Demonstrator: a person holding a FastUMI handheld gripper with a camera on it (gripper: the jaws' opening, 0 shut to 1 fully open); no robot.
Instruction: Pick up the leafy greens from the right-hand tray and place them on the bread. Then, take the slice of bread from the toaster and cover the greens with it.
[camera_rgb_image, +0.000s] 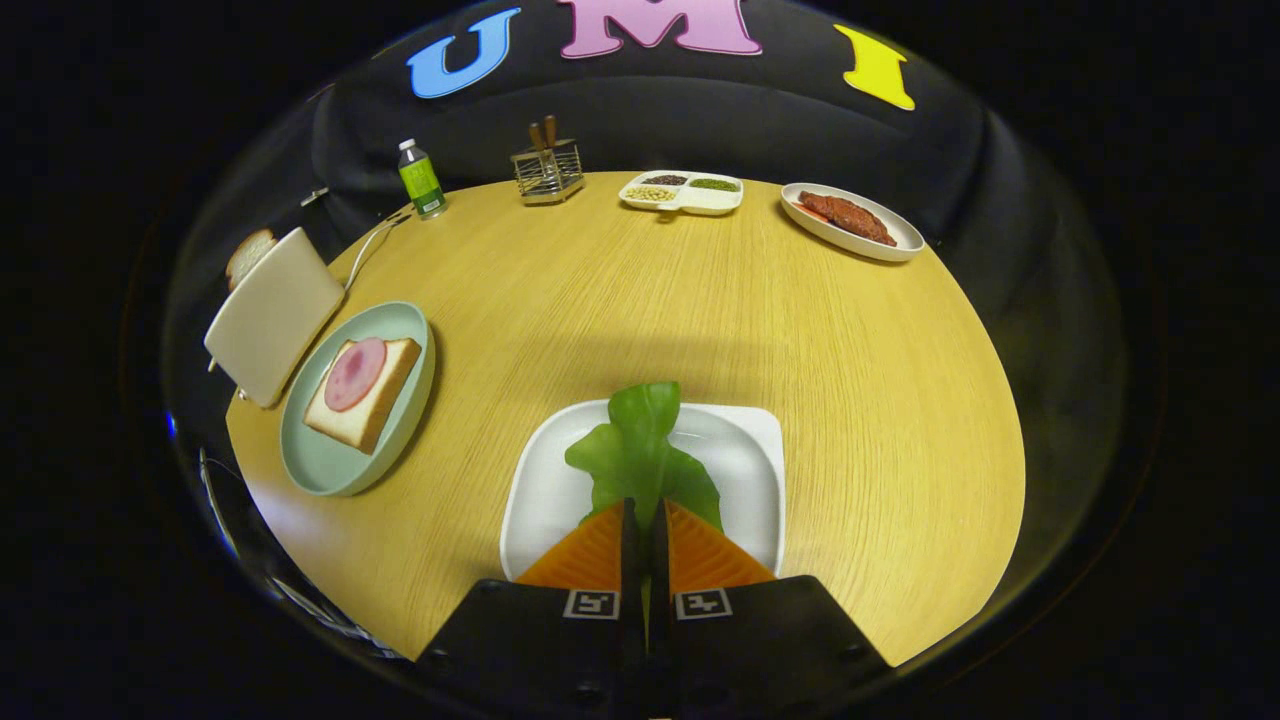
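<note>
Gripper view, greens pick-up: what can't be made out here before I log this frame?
- Stem end of the leafy greens: hidden between the nearly closed fingers of the tongs, so whether both press on it is unclear.
- Near edge of the white tray: covered by the tongs.
- Bread slice in the toaster: just its top peeks out behind the body.
- Contents of the divided dish: too small to identify.

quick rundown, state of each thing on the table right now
gripper: fingers shut on the leafy greens
leafy greens: pinched at the near end, over the white tray
bread: on the green plate, ham slice on top, no greens yet
toaster: one bread slice sticking up
bottle: upright, capped
</note>
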